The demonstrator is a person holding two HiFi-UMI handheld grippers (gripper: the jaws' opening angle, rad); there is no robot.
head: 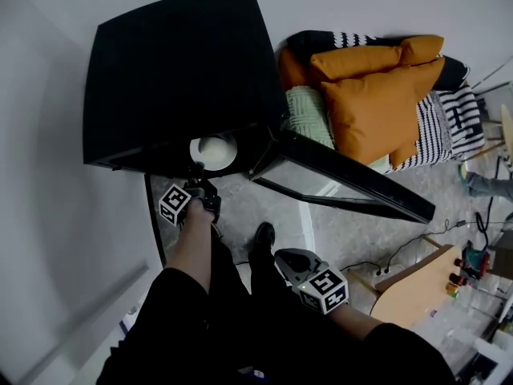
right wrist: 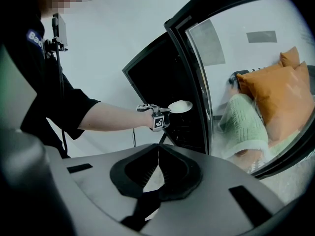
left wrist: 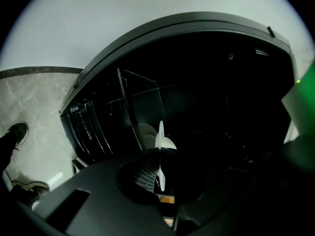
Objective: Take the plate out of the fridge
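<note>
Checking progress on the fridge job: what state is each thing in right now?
Fridge: open.
Fridge door: swung wide open.
Plate: gripped by its rim, at the fridge's opening.
Left tool: shut on the plate.
Right tool: shut, empty, held back from the fridge.
</note>
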